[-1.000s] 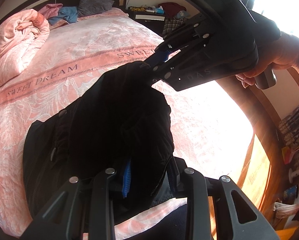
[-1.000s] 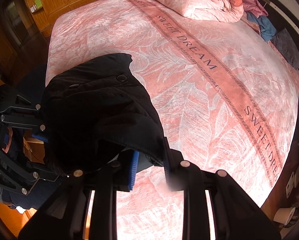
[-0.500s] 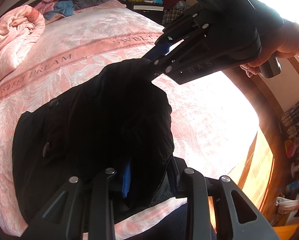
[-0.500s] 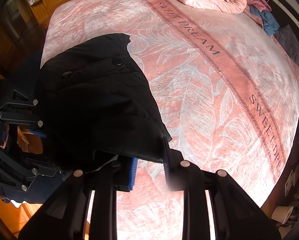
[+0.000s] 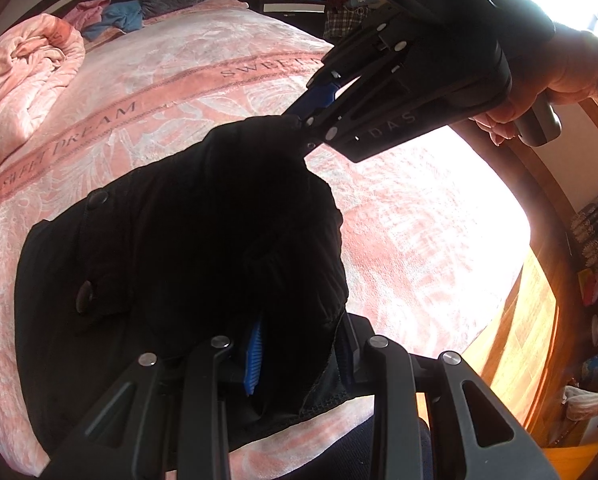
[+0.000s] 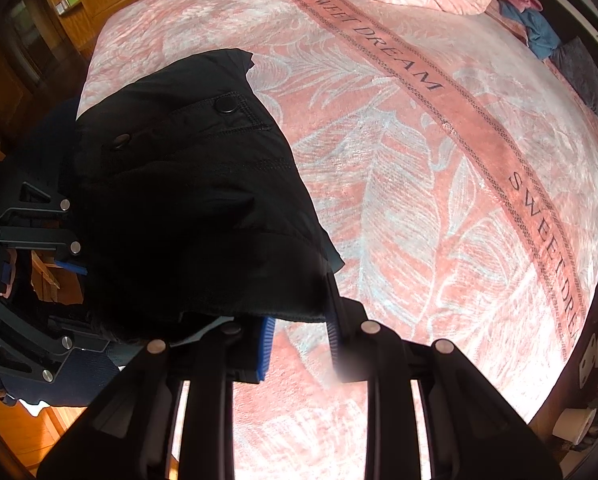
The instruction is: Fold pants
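With both tools angled steeply down, I've got the black pants (image 5: 187, 248) pinched at two spots along one edge so the fabric spreads between them instead of bunching. Left gripper (image 5: 299, 354) at bottom centre of its own view: blue pads clamped on a thick fold of the cloth. Right gripper (image 6: 299, 330) at bottom centre of its view: likewise closed on the hem edge, fabric draped over the fingers. From the left view the right tool enters from the upper right, a hand (image 5: 571, 76) on its handle, tips biting the cloth near frame centre. Pants hang in the middle and left of both views; the far part with the snap buttons (image 6: 223, 105) looks to be lying on the pink bedspread (image 6: 419, 184), near its edge. My read: laying the held half down onto the bed to set a fold. Risk: uneven lowering skews the crease. Rumpled duvet (image 5: 23, 72) at upper left is well apart.
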Available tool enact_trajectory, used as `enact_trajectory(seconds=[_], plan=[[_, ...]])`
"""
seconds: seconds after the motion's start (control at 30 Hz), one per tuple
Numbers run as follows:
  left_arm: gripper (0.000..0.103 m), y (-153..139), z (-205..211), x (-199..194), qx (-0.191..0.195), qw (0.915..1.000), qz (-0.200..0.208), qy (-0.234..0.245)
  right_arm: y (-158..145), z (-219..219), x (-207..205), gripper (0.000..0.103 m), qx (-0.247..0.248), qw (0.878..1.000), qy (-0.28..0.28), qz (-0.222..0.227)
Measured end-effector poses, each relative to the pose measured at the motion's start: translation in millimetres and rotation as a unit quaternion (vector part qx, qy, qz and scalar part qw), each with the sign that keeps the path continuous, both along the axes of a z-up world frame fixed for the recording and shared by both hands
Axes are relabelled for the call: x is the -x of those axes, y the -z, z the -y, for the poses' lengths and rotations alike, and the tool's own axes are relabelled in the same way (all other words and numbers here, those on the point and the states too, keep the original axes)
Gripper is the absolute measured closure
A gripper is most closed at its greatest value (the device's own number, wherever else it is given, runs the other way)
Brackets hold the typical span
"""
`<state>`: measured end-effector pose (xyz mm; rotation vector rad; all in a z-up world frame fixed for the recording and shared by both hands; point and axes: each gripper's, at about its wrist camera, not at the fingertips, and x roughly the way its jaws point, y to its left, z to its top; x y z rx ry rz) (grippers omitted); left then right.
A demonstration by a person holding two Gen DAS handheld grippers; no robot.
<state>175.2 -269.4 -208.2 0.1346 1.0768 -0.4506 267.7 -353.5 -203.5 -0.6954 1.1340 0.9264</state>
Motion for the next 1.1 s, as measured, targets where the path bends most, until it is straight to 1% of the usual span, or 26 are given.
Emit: enact_trajectory(seconds=[0.17,0.3,0.6,0.7,0.8,0.87,0.93,1.0,1.03,1.07,1.1], plan=[[0.073,8,3,-1,-0.003,1.0000,-0.006,0.002,10,5,-2,0.080,-0.006,1.000,0.009,-0.007],[0.073,11,4,-1,-0.008,0.9999,-0.007,0.004,12,6,-2,0.080,-0.008,1.000,0.017,-0.005],[0.073,14,6,4,-0.012,0.9997,-0.005,0.019,-1,12,9,0.077,-0.014,0.998,0.054,0.015],[0.073,15,1,3,0.000,0.9996,-0.011,0.026,-7,18,13,0.077,-0.014,0.997,0.078,0.022],[0.072,12,-6,3,0.025,0.9991,-0.014,0.030,-16,25,18,0.077,-0.025,0.994,0.105,0.026],[0.072,7,-12,4,0.041,0.9985,-0.017,0.031,-22,30,20,0.076,-0.039,0.990,0.133,0.019],[0.071,-4,-20,8,0.067,0.9971,-0.018,0.031,-27,32,22,0.076,-0.043,0.987,0.156,0.017],[0.065,-17,-33,13,0.106,0.9937,-0.020,0.032,-32,33,27,0.076,-0.044,0.985,0.168,0.020],[0.051,-25,-41,17,0.131,0.9908,-0.016,0.030,-35,33,29,0.076,-0.047,0.983,0.178,0.022],[0.026,-34,-51,20,0.155,0.9876,-0.003,0.023,-38,34,30,0.074,-0.052,0.981,0.187,0.020],[0.016,-42,-61,24,0.171,0.9851,0.016,0.011,-42,33,31,0.072,-0.054,0.979,0.196,0.025]])
